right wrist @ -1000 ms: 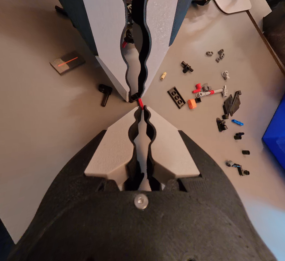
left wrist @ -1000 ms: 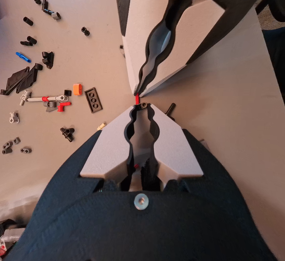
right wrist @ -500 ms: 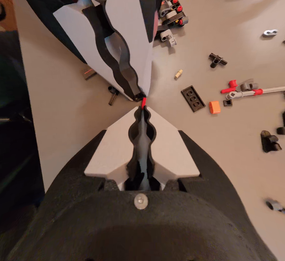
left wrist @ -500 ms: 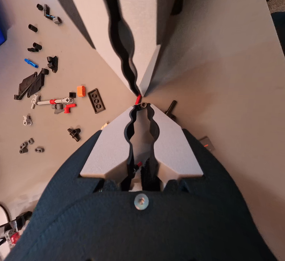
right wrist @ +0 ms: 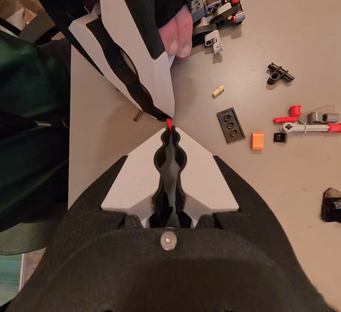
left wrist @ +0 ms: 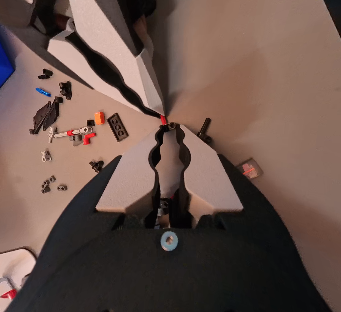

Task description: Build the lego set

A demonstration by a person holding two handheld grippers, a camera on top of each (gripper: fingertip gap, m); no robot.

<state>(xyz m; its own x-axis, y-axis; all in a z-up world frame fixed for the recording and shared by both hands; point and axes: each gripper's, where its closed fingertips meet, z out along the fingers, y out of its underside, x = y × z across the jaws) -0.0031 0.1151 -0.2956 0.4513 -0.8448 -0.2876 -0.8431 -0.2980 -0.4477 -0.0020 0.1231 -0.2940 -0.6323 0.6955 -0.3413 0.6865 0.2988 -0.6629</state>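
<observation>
Above the beige table (left wrist: pixel 258 63), the left gripper (left wrist: pixel 169 127) is clenched on a small black connector (left wrist: pixel 170 125). The right gripper (right wrist: pixel 170 128) is clamped on a red pin (right wrist: pixel 168 123), whose free end meets the connector tip to tip. A black three-hole plate (right wrist: pixel 230 125) and an orange brick (right wrist: pixel 257 141) lie nearby, and a partly built model (right wrist: pixel 215 8) sits farther off.

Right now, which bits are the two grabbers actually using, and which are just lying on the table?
In use:
- red pin, pinched by the right gripper
- small black connector, pinched by the left gripper

Lying about:
- orange brick
- black plate with three holes
- tan peg
- blue pin
- half-built car
</observation>
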